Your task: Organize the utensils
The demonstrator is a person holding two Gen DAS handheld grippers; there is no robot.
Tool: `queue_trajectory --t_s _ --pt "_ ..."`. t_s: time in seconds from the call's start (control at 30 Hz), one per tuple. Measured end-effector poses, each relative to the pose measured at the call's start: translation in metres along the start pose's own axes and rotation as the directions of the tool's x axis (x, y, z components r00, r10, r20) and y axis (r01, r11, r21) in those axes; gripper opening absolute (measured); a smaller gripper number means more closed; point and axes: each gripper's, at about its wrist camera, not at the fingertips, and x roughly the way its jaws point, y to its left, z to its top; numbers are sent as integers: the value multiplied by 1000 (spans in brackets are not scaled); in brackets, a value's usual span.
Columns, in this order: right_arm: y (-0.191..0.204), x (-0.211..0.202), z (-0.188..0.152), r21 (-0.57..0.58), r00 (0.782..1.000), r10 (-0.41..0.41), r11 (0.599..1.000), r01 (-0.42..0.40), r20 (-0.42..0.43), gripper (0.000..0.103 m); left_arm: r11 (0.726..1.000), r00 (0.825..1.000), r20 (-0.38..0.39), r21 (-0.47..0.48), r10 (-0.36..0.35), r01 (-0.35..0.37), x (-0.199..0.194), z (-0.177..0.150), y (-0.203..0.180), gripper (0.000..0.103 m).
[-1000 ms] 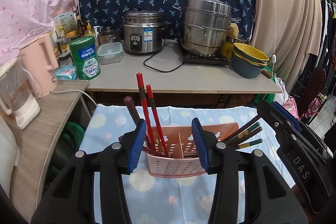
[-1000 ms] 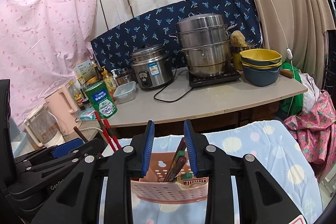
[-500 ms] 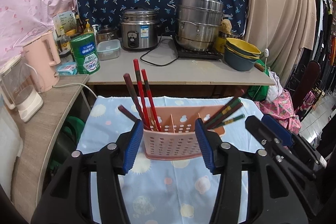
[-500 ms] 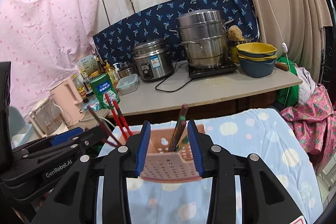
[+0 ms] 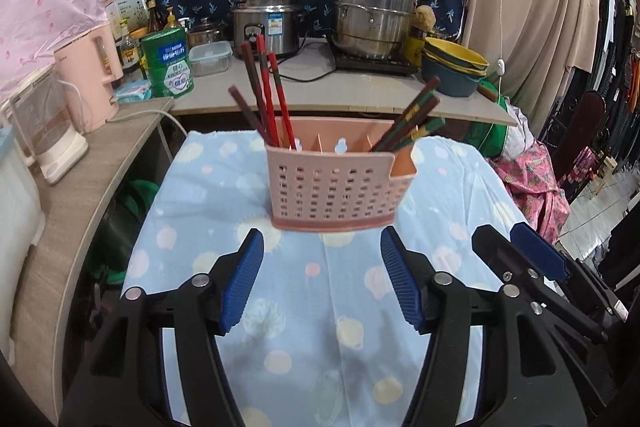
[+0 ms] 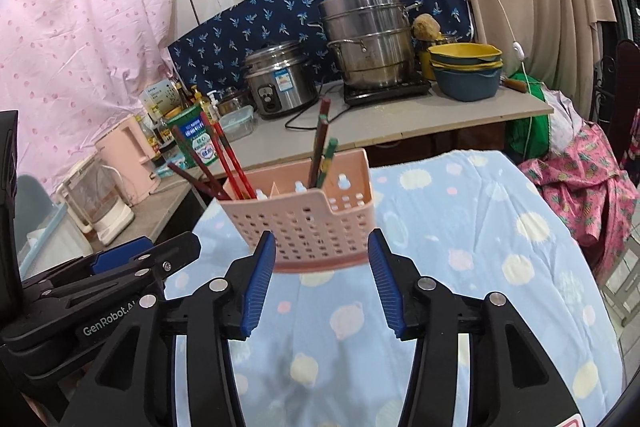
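A pink perforated utensil basket (image 5: 334, 187) (image 6: 304, 223) stands upright on the blue spotted cloth (image 5: 328, 307). Red and dark chopsticks (image 5: 266, 95) (image 6: 212, 159) lean in its left compartment. Green-and-brown chopsticks (image 5: 416, 115) (image 6: 322, 147) lean in its right one. My left gripper (image 5: 322, 281) hangs just short of the basket, jaws opening, nothing between them. My right gripper (image 6: 322, 285) sits close to the basket's foot, jaws opening too, with only the basket's bottom edge seen between the blue pads, untouched. Each gripper shows at the edge of the other's view.
Behind the cloth a counter (image 5: 320, 95) carries a rice cooker (image 5: 268, 19), a steel steamer pot (image 5: 374, 11), stacked bowls (image 5: 454, 67), a green tin (image 5: 168, 63) and a cable. A side shelf (image 5: 68, 187) at left holds a pink kettle (image 5: 94, 75). Clothes hang at right.
Both grippers have drawn back from the basket and spread wider. The basket, earlier framed between each pair of pads, now stands free ahead of them with the chopsticks left in it.
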Motion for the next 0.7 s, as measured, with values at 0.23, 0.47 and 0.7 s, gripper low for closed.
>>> queue_trajectory --t_s 0.23,0.47,0.7 --pt "-8 -14 -31 -3 999 -39 999 39 -37 54 999 999 -29 -2 35 -36 -5 -33 1 74" --pt "-13 -23 -54 -37 996 -84 996 83 -42 63 996 995 -33 6 90 -90 -8 -56 2 91" --pt "-14 -29 -67 -88 989 -140 987 136 -41 68 994 993 -47 21 113 -112 -8 -72 1 94"
